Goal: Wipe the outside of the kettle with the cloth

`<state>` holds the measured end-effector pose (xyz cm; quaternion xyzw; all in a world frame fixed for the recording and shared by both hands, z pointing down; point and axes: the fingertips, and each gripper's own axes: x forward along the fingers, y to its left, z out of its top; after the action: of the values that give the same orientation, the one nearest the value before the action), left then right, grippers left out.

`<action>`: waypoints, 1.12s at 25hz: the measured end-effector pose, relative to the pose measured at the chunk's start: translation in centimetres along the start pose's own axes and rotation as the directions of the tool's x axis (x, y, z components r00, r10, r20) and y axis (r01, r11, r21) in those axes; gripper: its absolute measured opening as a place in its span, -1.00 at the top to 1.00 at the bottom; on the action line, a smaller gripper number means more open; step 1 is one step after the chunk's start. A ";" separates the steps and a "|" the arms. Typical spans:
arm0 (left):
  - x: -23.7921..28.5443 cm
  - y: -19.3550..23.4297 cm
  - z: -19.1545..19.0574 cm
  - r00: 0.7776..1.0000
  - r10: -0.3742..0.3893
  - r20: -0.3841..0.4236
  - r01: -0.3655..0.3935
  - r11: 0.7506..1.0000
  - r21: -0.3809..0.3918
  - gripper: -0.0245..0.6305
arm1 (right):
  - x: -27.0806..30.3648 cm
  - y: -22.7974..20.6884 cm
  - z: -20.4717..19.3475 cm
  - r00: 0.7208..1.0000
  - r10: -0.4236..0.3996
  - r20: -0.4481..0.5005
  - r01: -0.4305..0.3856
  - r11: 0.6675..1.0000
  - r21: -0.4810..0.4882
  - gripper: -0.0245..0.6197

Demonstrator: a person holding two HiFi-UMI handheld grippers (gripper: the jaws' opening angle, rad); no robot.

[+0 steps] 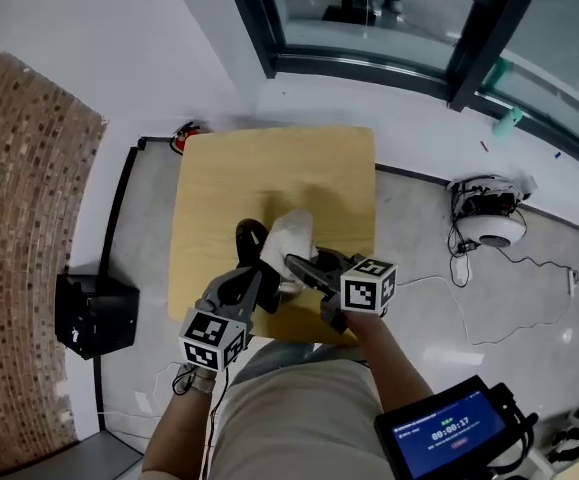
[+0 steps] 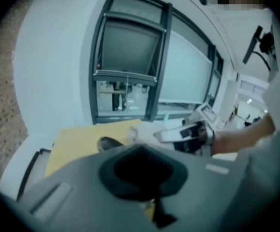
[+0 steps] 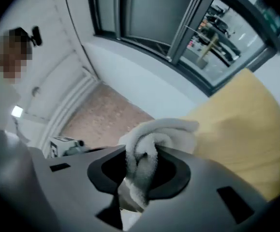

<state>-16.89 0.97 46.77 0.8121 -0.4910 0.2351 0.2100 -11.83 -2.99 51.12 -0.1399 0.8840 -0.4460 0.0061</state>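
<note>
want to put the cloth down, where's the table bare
The far half of the table, up to the window-side edge, is bare, as is its left strip. The near middle is crowded: kettle, cloth in the right gripper, left gripper.

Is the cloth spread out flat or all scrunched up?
Scrunched up. The white cloth is bunched into thick folds, and the right gripper pinches it between its jaws.

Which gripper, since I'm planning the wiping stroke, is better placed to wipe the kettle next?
Right. The right gripper is clamped on the cloth, which sits at the kettle on the table. The left gripper shows nothing between its jaws, so it would probably need the cloth first.
</note>
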 end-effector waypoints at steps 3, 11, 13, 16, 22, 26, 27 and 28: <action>-0.3 0.5 -0.4 1.000 0.000 -0.010 0.001 1.000 0.011 0.92 | 1.7 -3.1 -1.5 0.996 -0.072 0.058 0.066 0.993 0.099 0.59; -0.1 0.3 -0.6 1.000 0.004 -0.011 -0.004 1.000 0.008 0.93 | 1.0 0.1 -0.5 0.997 -0.026 0.068 0.023 0.999 0.050 0.59; -0.2 0.3 -0.5 1.000 0.009 -0.012 -0.009 1.000 0.012 0.93 | 0.4 -5.8 -3.5 0.972 -0.228 0.059 0.214 0.959 0.185 0.59; -0.3 -0.2 -0.4 1.000 0.007 -0.013 -0.007 1.000 -0.003 0.93 | -1.4 -7.9 -5.4 0.942 -0.336 -0.002 0.318 0.889 0.330 0.59; -0.1 0.3 -0.6 1.000 0.014 -0.012 -0.014 1.000 0.011 0.93 | -1.6 -5.5 -5.1 0.940 -0.305 0.150 0.263 0.932 0.248 0.59; -0.1 -0.1 -0.2 1.000 0.018 -0.009 -0.018 1.000 0.013 0.93 | -2.5 -5.7 -5.4 0.943 -0.327 0.060 0.298 0.912 0.282 0.59; 0.0 0.0 -0.2 1.000 0.014 -0.005 -0.014 1.000 0.014 0.92 | -2.1 -2.5 -3.5 0.961 -0.242 0.136 0.213 0.957 0.197 0.59; 0.0 0.1 -0.2 1.000 0.011 -0.002 -0.011 1.000 0.013 0.93 | -1.5 0.1 -2.1 0.965 -0.160 0.206 0.137 0.983 0.121 0.59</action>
<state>-17.06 1.05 46.96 0.8106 -0.4936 0.2403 0.2038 -10.69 -0.90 52.09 -0.2526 0.8402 -0.4739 0.0755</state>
